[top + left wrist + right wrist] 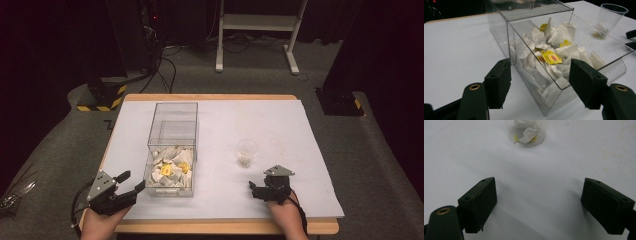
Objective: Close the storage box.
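A clear plastic box (171, 150) stands on the white table cover, its near half full of white and yellow tea bags (170, 170). My left gripper (132, 181) is open at the box's near left corner. In the left gripper view the left gripper (541, 85) has that corner of the box (509, 37) and the tea bags (550, 57) ahead between its jaws. A clear cup (247, 152) holding a tea bag stands to the right. My right gripper (266, 182) rests open on the table just short of it; in its own view the right gripper (539, 202) faces the cup (527, 132).
The white cover (280, 125) lies on a wooden table (210, 97). The far half of the box is a lidded, see-through section. On the floor beyond are a white stand (257, 30), cables and black bases with yellow stripes (100, 97).
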### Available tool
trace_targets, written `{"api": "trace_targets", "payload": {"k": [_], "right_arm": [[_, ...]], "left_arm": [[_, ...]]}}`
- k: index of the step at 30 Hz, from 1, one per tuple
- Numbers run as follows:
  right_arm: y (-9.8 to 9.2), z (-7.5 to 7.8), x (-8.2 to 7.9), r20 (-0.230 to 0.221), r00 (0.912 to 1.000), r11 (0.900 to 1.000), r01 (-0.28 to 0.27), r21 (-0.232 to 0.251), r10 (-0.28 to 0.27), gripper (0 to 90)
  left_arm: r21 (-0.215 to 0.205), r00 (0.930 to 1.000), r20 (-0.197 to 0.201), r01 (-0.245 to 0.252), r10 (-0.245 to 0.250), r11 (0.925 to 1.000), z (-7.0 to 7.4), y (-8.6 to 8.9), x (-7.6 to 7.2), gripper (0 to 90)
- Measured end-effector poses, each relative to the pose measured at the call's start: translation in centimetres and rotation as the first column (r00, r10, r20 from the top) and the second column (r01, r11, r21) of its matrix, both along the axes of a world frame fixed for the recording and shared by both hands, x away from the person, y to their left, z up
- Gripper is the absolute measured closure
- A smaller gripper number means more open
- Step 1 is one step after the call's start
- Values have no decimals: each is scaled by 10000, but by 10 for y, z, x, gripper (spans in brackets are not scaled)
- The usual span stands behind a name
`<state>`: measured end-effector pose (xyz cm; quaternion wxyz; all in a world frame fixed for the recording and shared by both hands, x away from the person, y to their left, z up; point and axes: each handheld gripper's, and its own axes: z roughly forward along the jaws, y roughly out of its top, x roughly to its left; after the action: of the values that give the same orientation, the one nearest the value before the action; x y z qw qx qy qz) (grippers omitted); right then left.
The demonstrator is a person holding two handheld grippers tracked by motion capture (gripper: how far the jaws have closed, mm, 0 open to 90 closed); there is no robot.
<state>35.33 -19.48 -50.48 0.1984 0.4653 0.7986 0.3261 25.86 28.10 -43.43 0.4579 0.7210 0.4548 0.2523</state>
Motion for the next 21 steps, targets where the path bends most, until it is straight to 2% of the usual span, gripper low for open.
{"api": "trace_targets", "payload": {"k": [6, 11, 16, 21], "right_arm": [[0, 0, 0, -8, 10000, 10000, -7, 14, 7, 132], [0, 0, 0, 0, 10000, 10000, -26, 16, 26, 131], [0, 0, 0, 0, 10000, 10000, -27, 15, 27, 131], [0, 0, 0, -6, 10000, 10000, -27, 17, 27, 131]], "left_arm": [[127, 9997, -2, 243, -243, 9996, -6, -6, 0, 342], [-5, 9986, -146, 517, -517, 9987, -8, -6, -1, 343], [90, 9968, -284, 745, -742, 9972, -16, -6, 1, 333], [43, 9955, -254, 915, -913, 9958, -19, -6, 1, 331]]}}
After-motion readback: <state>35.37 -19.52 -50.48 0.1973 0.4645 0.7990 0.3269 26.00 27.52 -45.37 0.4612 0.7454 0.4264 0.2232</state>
